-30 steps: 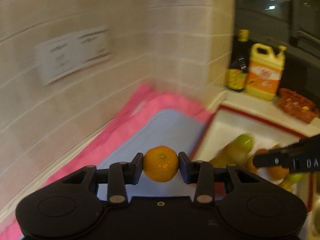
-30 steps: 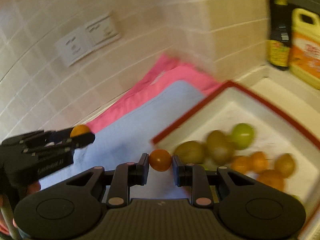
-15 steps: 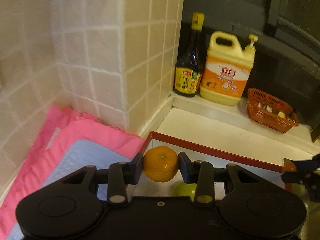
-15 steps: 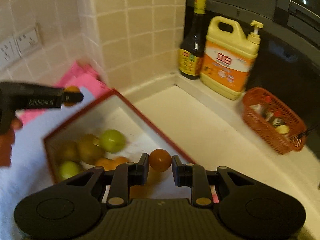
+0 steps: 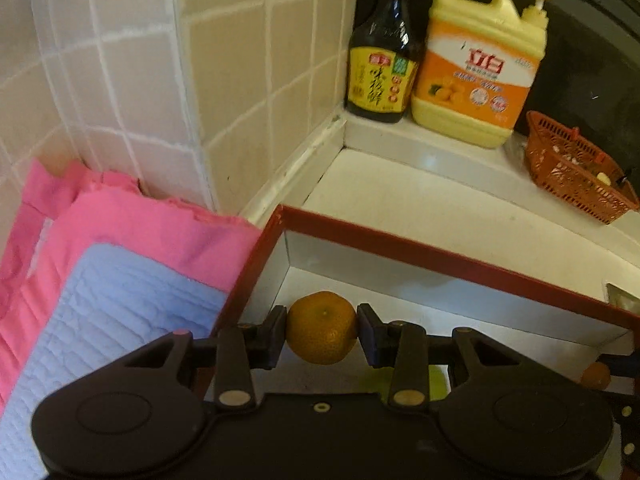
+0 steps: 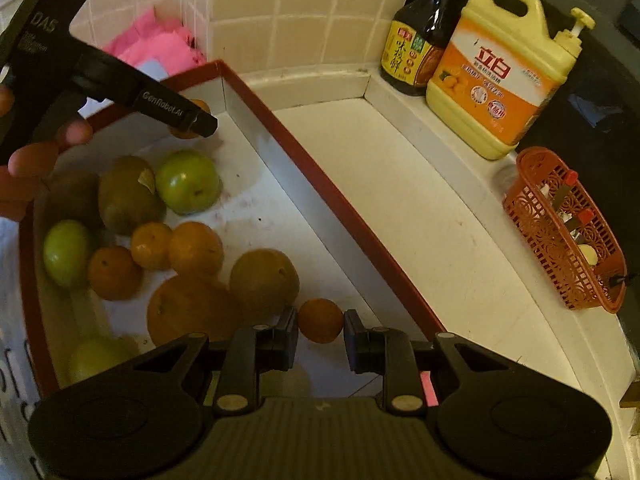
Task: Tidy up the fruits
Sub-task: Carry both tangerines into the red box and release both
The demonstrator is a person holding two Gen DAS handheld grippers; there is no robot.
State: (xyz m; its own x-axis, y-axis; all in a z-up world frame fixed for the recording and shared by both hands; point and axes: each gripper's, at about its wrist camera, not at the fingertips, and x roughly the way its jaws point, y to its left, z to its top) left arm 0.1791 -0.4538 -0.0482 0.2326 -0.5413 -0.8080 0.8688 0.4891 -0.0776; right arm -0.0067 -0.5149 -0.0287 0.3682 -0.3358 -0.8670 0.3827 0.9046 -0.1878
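**Mandarins poised above the box**

Both claws hover over the red-rimmed box (image 6: 348, 208), carrying fruit. The left gripper (image 5: 321, 334) is clamped on a mandarin (image 5: 321, 333); the right gripper (image 6: 321, 322) pinches a smaller orange (image 6: 320, 320). Below and left of it lies the fruit pile (image 6: 160, 232). It looks like the delivery step; next, lower and part the fingers gently.

Ahead of the right tool, the box (image 6: 352, 216) held three green fruits (image 6: 187, 182), three brown (image 6: 129, 196), five orange (image 6: 195, 249); each tool carried one more.
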